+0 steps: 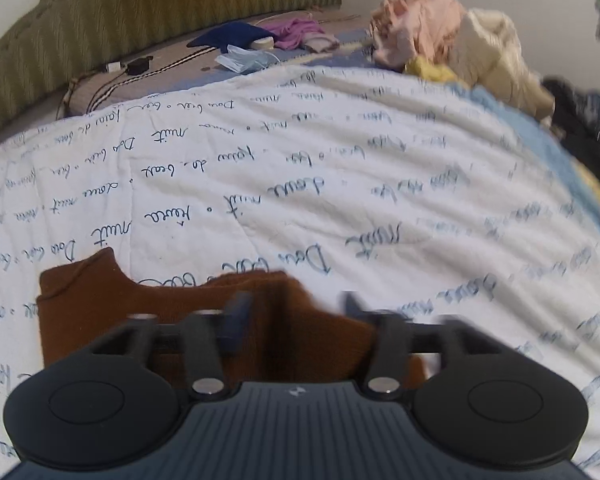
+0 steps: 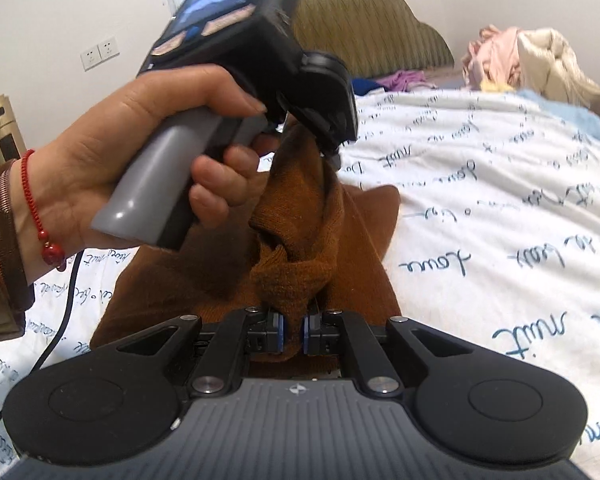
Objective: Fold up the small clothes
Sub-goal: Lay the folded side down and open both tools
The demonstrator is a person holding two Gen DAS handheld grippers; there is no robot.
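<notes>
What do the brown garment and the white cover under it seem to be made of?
Brown garment: looks like a soft knit, maybe wool or acrylic; fine matte stitch texture shows, and it drapes limply where the right claw pinches it. White cover: seems a quilted cotton-like fabric, matte, puckered along its stitch lines, printed with blue script.

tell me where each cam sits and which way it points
Left wrist: sits on the left hand-held gripper, looking low across the white quilt toward the headboard; its own fingers, spread, show over the brown garment.
Right wrist: sits on the right hand-held gripper, which pinches the brown garment, facing the left hand and its gripper.
Shared: garment, quilt, headboard, clothes pile.
</notes>
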